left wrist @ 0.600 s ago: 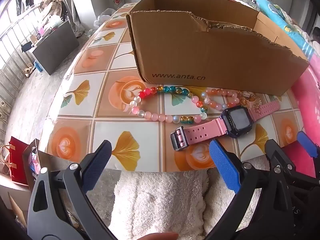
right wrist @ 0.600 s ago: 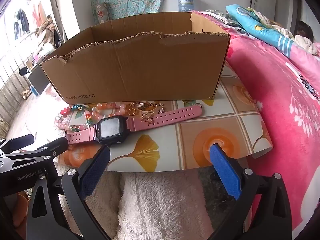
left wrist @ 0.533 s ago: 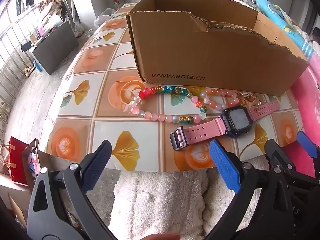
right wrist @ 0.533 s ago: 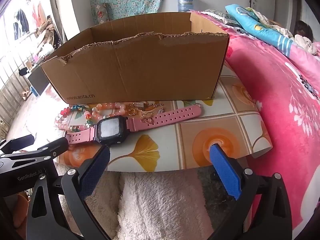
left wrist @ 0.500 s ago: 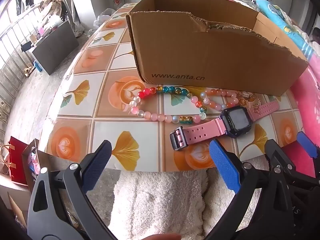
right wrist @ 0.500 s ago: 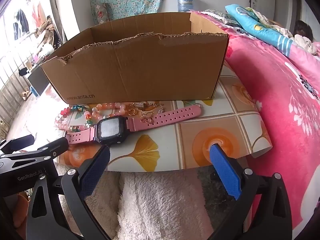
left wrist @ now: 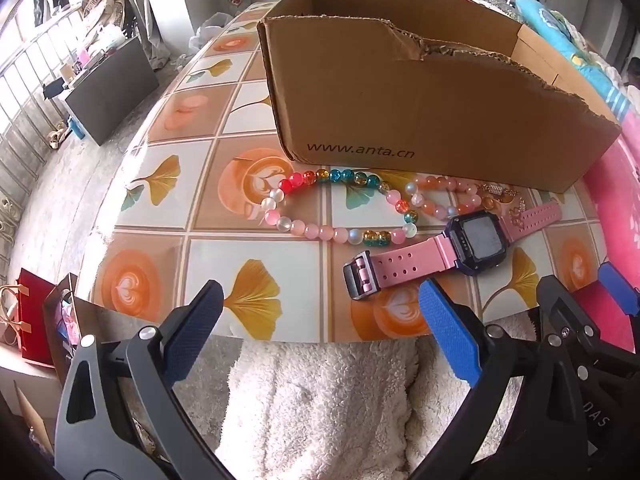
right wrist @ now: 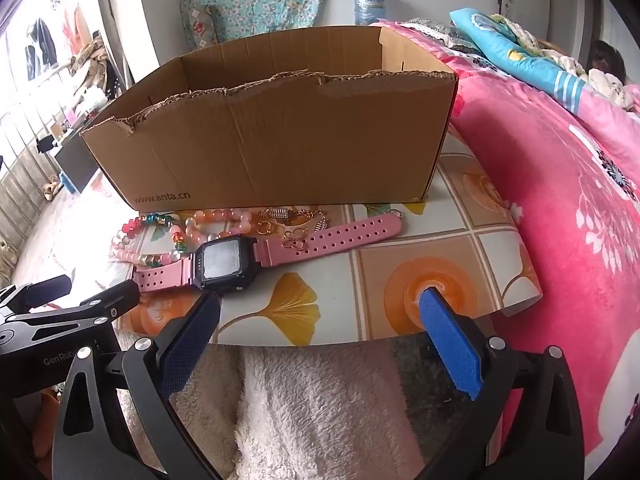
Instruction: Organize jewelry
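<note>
Both the left tongs (left wrist: 320,328) and right tongs (right wrist: 320,336) are held wide open, empty, short of the tiled desk (left wrist: 256,264), where the pink-strapped digital watch (right wrist: 256,256) and colourful beaded bracelets (left wrist: 340,208) are laid before the open brown cardboard box (right wrist: 280,152), presumably their destination.

Watch (left wrist: 472,242) and beads (left wrist: 336,208) before box (left wrist: 420,96)

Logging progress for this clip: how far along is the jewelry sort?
Nothing looks done: the watch, bead bracelets and gold pieces all lie on the table before the cardboard box. Nothing in hand: left gripper and right gripper are open. Every piece is left.
</note>
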